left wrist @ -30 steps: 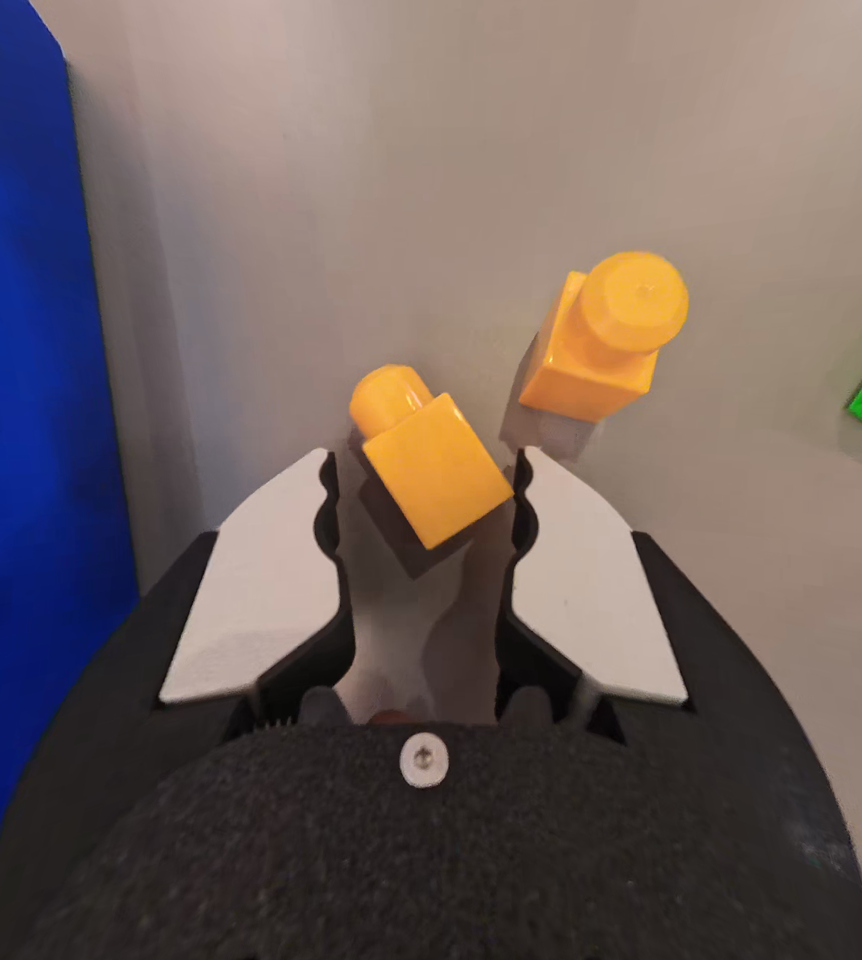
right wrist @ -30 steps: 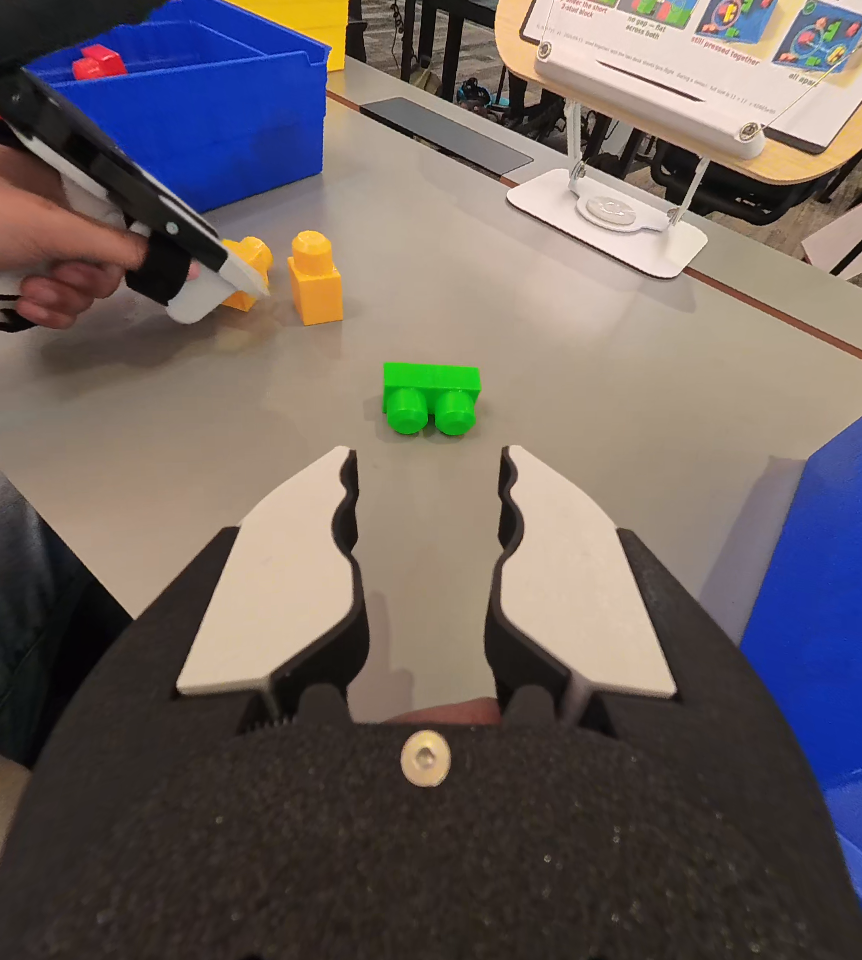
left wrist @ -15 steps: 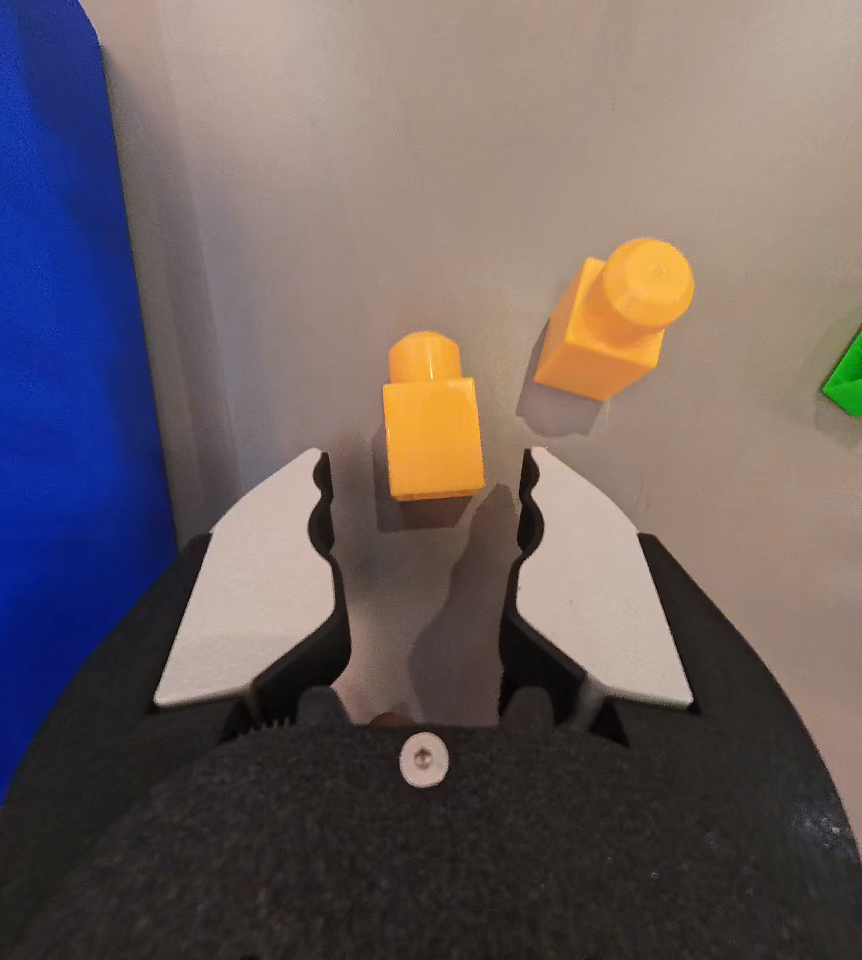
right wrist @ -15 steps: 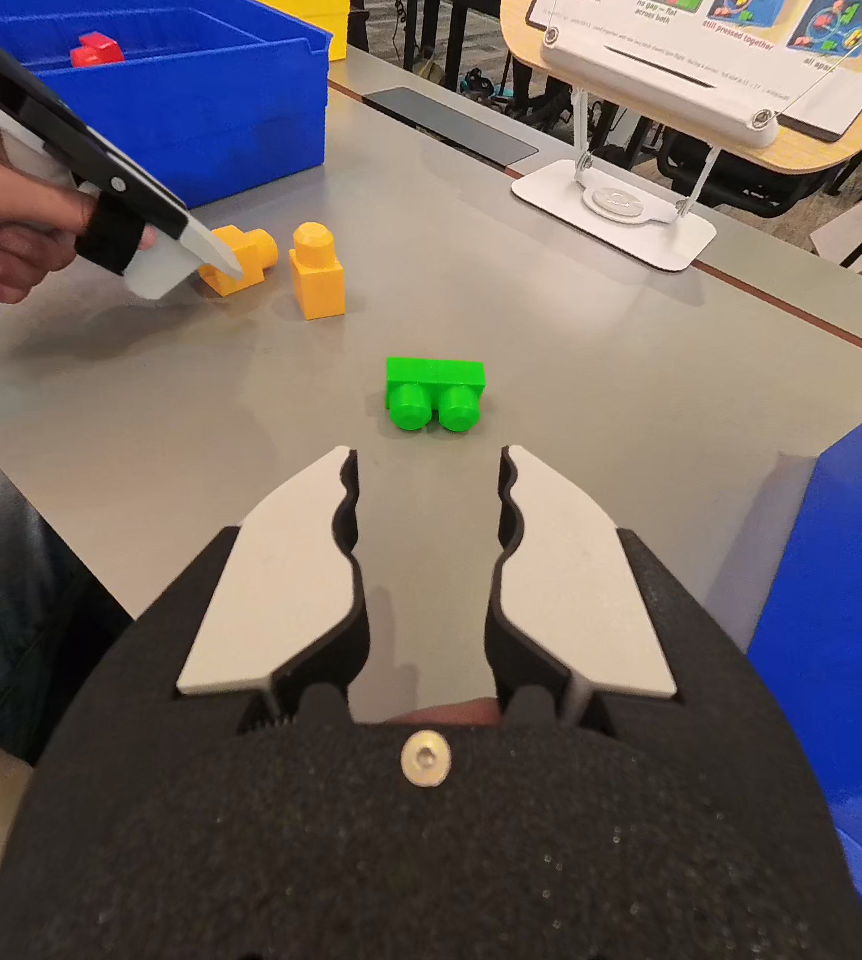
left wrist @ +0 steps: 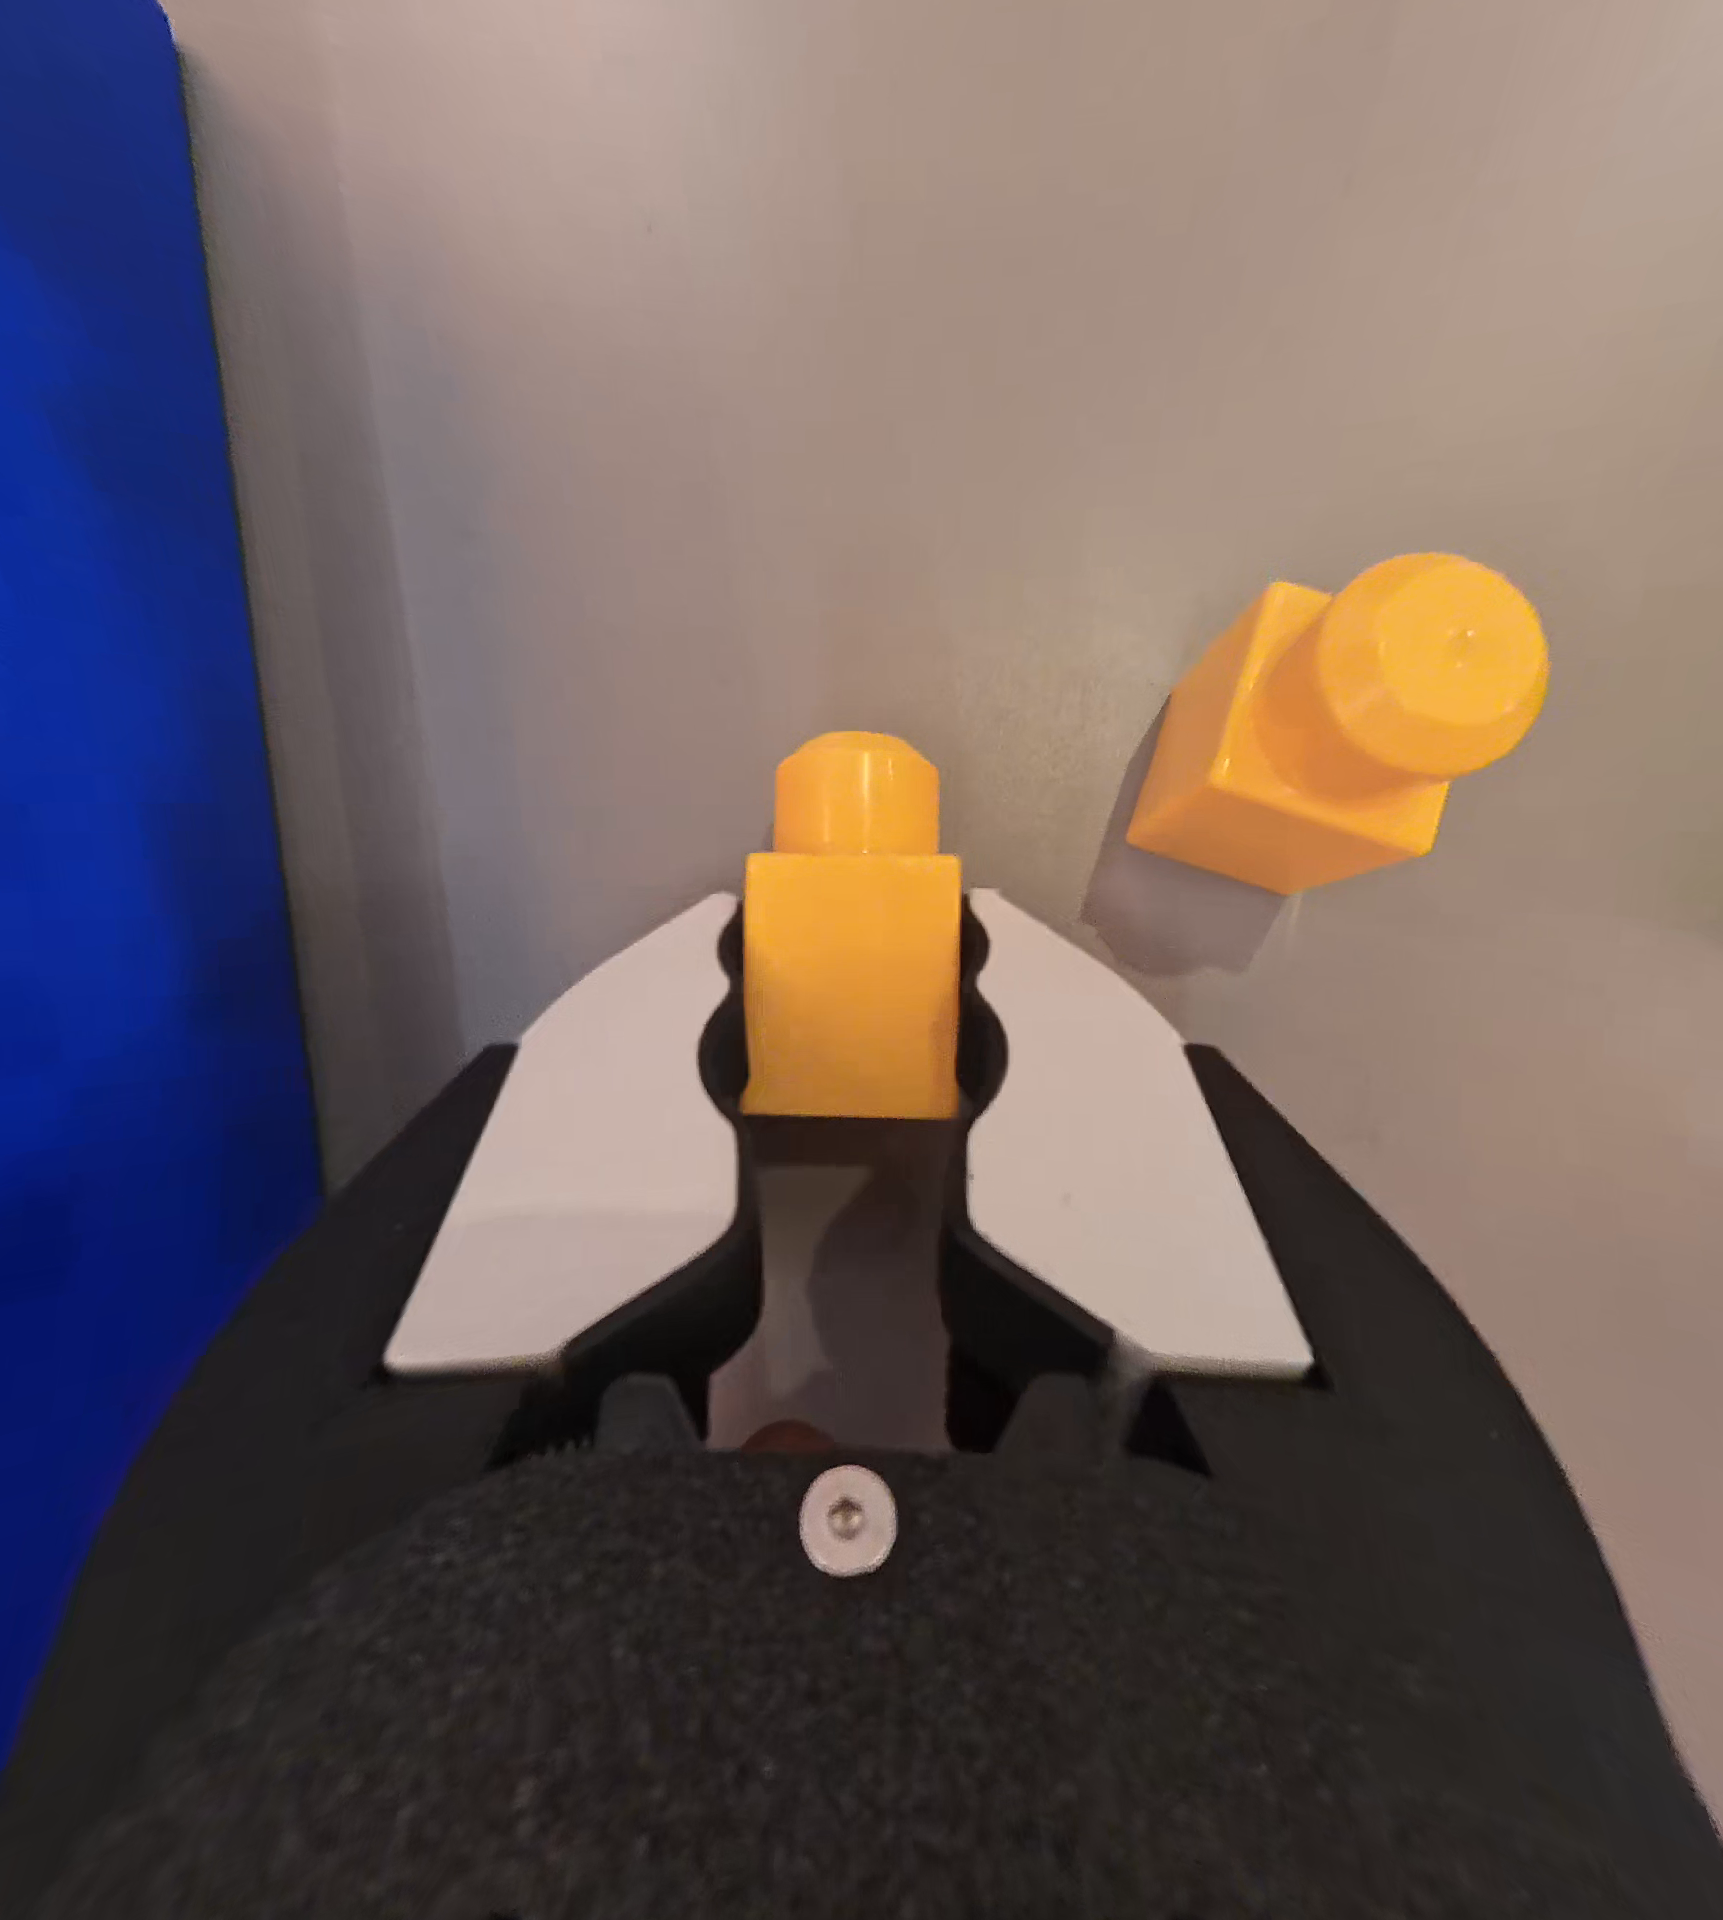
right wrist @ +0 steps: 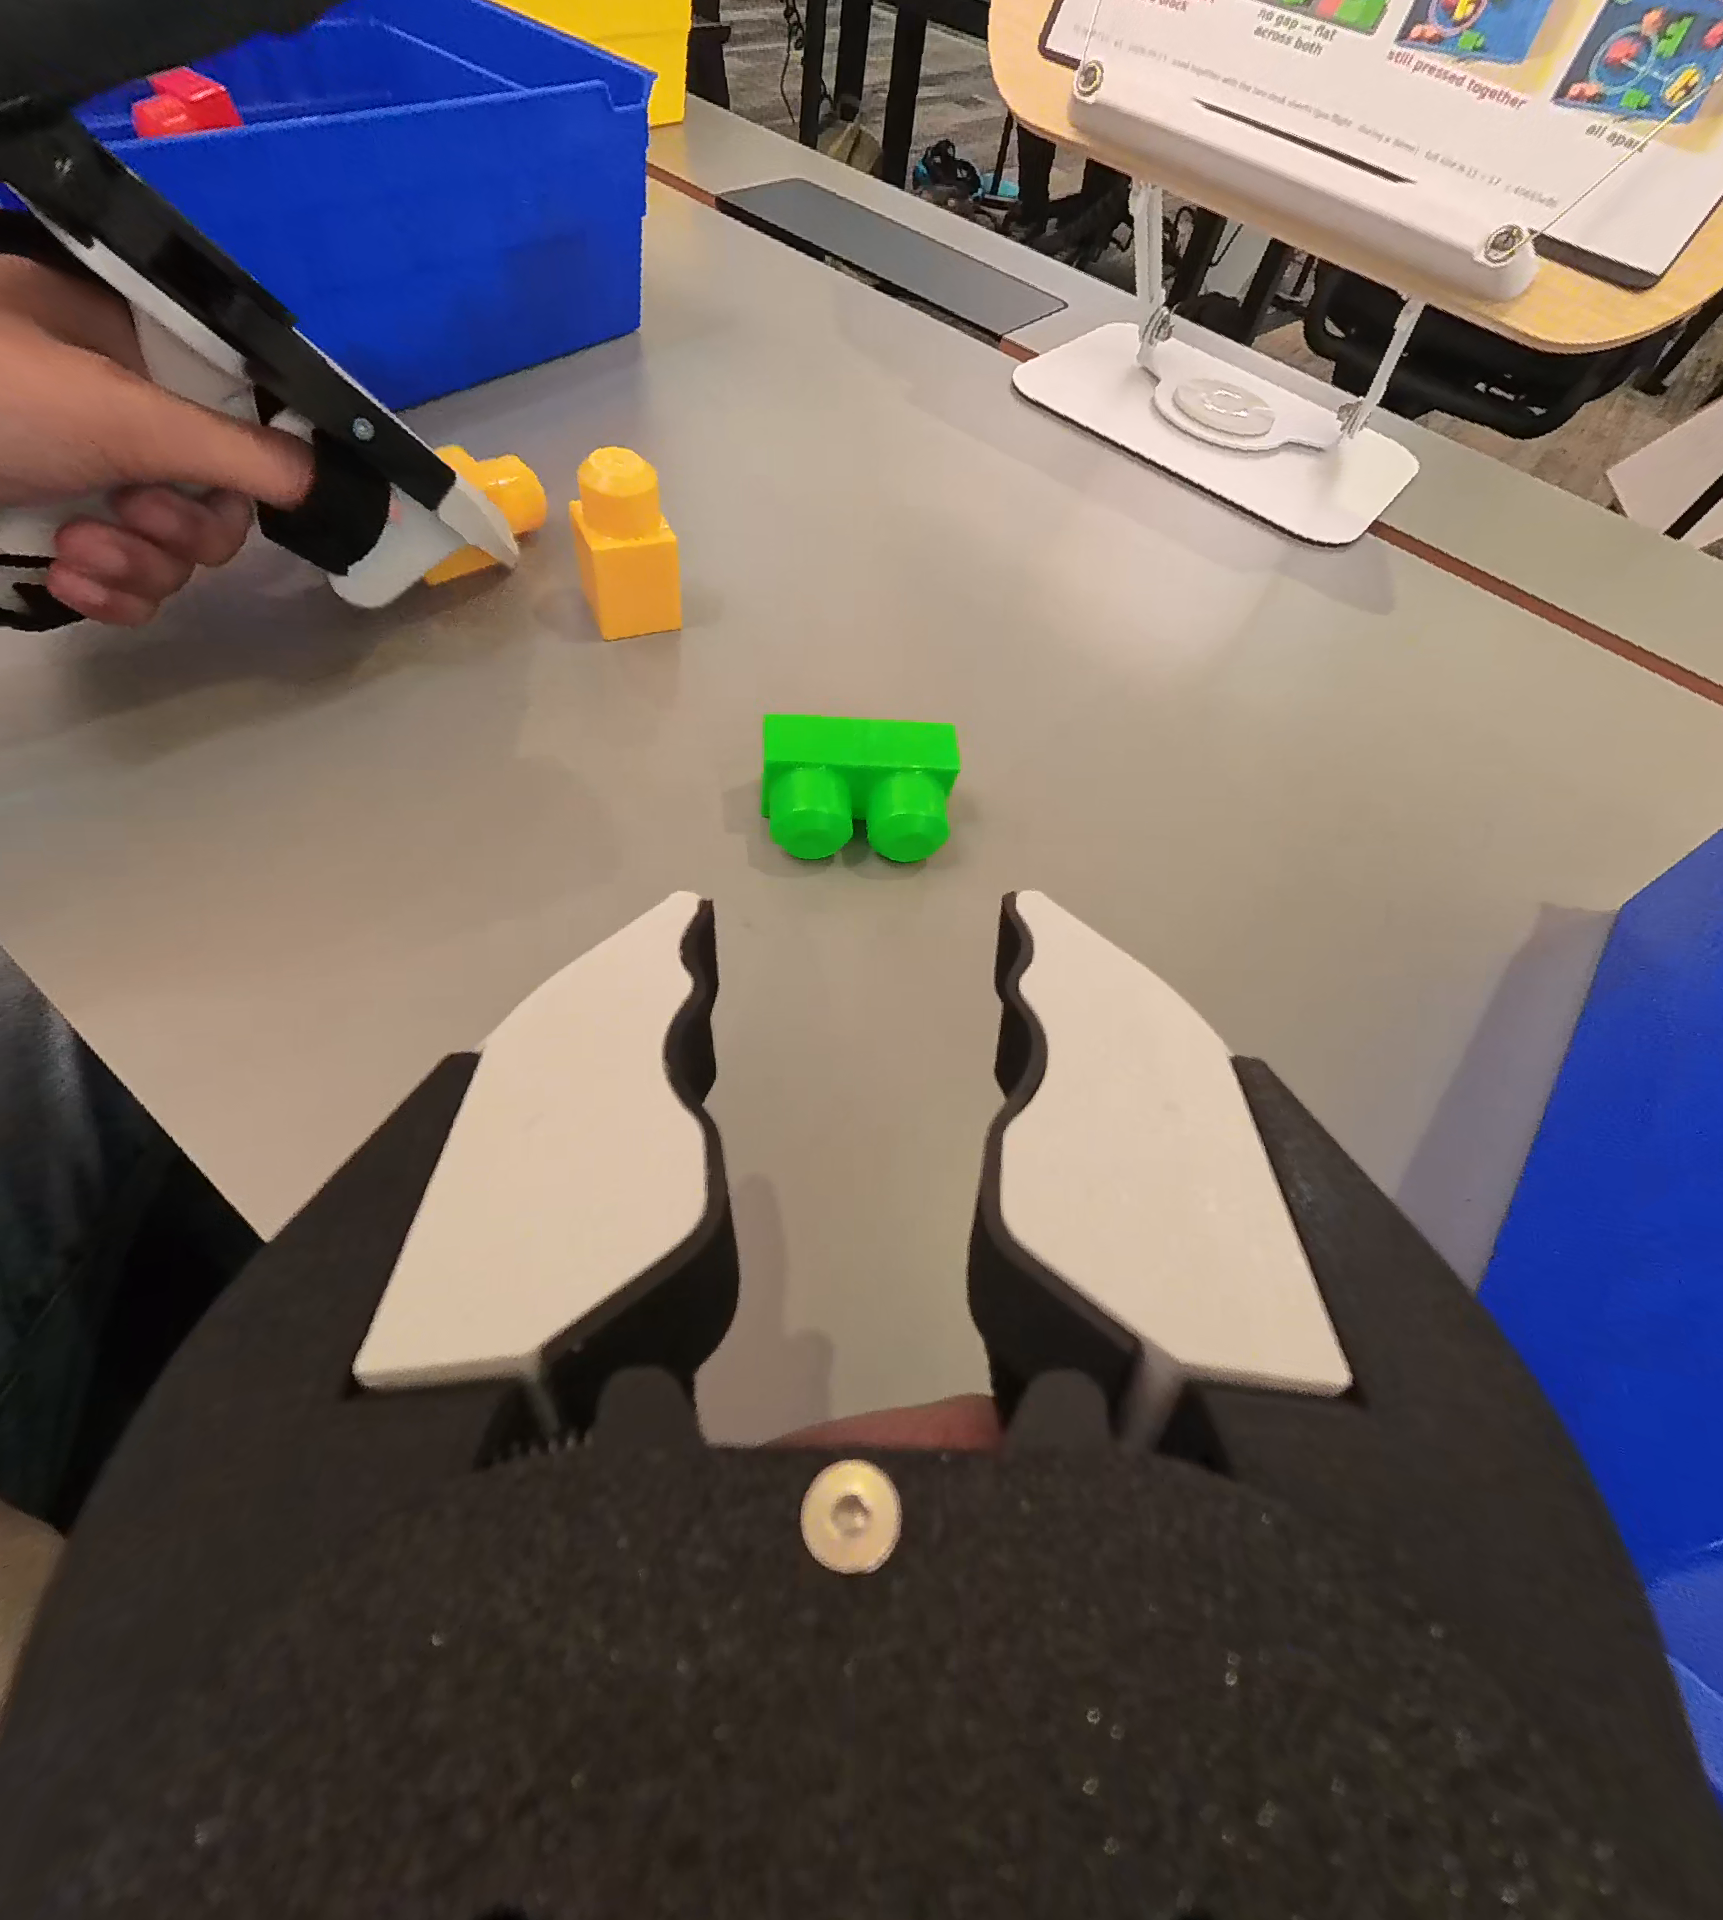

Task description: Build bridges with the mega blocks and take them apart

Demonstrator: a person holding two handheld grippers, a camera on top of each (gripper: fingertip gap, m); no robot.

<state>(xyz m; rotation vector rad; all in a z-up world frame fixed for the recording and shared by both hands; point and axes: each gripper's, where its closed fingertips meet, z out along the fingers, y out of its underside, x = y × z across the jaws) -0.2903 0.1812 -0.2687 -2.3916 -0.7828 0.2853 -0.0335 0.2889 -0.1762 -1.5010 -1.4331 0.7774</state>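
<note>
My left gripper (left wrist: 852,935) is shut on a small orange one-stud block (left wrist: 849,977) that lies on its side on the grey table (left wrist: 836,416), both pads pressed on its flanks, stud pointing away. The right wrist view shows the same gripper (right wrist: 483,530) low on that block (right wrist: 498,499). A second orange one-stud block (left wrist: 1324,738) stands upright just to its right; it also shows in the right wrist view (right wrist: 625,556). A green two-stud block (right wrist: 857,779) lies on its side in front of my right gripper (right wrist: 855,914), which is open and empty above the table.
A blue bin (right wrist: 400,208) with red blocks stands at the back left; its wall fills the left of the left wrist view (left wrist: 36,727). Another blue bin (right wrist: 1688,1195) is at the right. A white stand (right wrist: 1221,416) holding an instruction sheet is at the back right. My right fingertips sit around 30 cm from my left ones.
My left gripper moved forward around the lying orange block and closed on it. The right gripper stayed open and nearly still.
</note>
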